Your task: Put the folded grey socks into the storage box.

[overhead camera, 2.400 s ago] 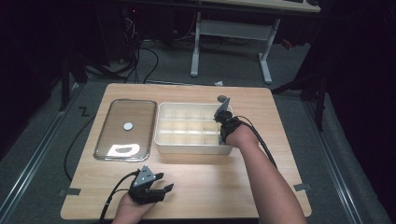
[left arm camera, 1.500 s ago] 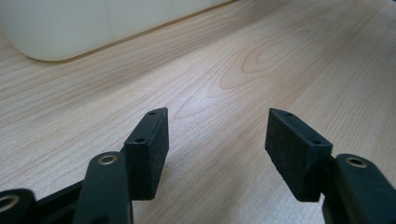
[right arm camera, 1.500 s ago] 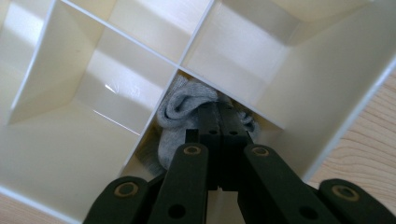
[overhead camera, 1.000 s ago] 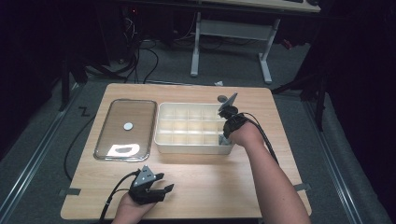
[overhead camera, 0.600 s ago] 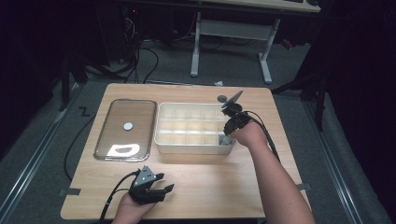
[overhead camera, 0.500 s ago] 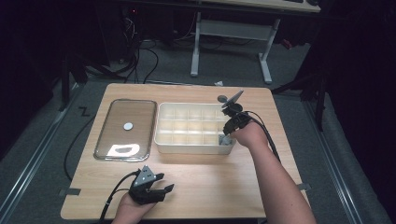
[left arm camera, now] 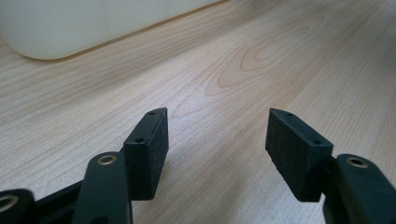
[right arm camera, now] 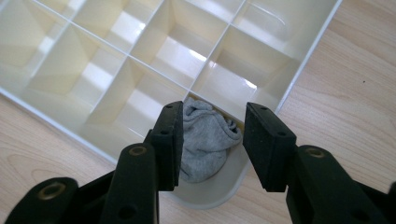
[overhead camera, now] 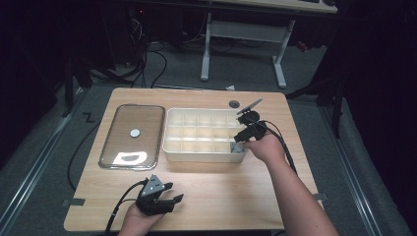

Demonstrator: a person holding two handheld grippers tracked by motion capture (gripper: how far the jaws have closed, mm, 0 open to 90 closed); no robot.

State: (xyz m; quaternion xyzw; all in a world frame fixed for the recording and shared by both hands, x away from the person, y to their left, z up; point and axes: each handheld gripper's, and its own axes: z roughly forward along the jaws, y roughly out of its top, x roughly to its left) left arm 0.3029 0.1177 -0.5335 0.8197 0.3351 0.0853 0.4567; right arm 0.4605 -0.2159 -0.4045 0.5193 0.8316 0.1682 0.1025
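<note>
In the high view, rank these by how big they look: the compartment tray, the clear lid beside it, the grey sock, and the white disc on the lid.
1. compartment tray: largest.
2. clear lid: clearly smaller than the tray.
3. grey sock: a small patch in the tray's near right corner compartment.
4. white disc: looks close to the sock in size, so their order is unsure.

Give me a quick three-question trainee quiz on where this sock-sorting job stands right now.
1. True or false: the grey sock lies in a corner compartment of the divided tray.
2. The right hand-held gripper is: A) clamped on the sock, B) open above it, C) resting on the lid.
3. What lies left of the tray in the high view?

Key: 1 true. 2 B; its jaws have just been opening. 3 the clear lid.
</note>
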